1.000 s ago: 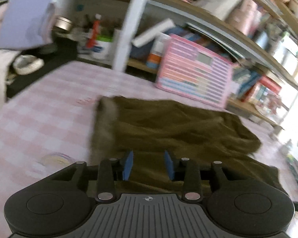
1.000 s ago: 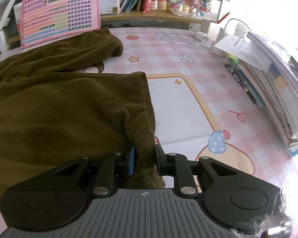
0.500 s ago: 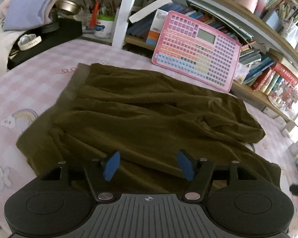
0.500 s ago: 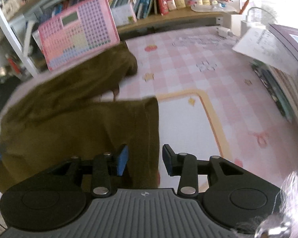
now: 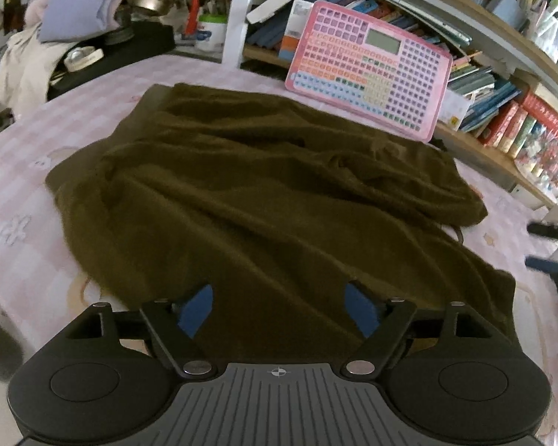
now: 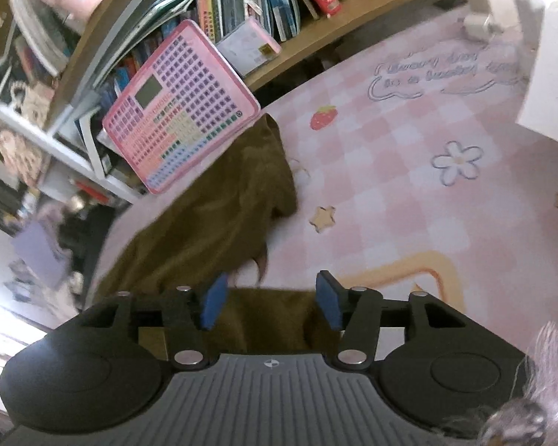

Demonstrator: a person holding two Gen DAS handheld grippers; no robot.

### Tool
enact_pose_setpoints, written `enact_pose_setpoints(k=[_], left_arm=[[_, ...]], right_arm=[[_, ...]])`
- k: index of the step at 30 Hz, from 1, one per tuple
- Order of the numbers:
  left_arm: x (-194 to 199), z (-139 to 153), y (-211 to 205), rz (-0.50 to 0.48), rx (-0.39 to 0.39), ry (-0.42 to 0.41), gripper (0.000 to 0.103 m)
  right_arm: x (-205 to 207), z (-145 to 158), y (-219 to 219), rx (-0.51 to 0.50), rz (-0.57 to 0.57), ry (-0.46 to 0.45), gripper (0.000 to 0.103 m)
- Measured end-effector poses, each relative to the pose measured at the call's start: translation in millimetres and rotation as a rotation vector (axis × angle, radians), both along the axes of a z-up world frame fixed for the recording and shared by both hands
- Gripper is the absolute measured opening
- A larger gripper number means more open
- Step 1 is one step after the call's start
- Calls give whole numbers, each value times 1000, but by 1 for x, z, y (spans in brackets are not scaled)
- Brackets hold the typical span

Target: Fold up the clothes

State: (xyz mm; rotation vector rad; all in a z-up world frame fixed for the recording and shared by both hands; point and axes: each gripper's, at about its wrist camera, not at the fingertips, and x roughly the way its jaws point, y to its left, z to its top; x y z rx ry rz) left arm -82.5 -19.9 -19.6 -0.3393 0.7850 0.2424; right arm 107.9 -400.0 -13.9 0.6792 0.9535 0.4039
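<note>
Garment (image 5: 264, 200) lies rumpled on pink tablecloth (image 5: 15, 193).

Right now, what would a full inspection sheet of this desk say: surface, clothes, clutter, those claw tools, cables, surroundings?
Surface: pink checked desk mat printed with a strawberry, flower and stars.
Job's things: one olive-brown garment lying rumpled on the mat, a layer folded over it.
Clutter: pink keypad toy leaning against the shelf behind the garment; white paper at the mat's far edge.
Grippers: left gripper over the garment's near edge, jaws opening, pads clear of the cloth; right gripper above the garment's corner, jaws opening, nothing pinched.
Cables: nothing seen.
Surroundings: bookshelf crammed with books; folded lilac cloth on a pile to the side.
</note>
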Motion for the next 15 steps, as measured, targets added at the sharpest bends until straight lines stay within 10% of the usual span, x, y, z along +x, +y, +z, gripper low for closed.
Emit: enact_pose_setpoints(k=[15], left_arm=[[-29, 14, -8, 112, 62, 38, 82]], right_arm=[[70, -46, -1, 362, -148, 244, 51]])
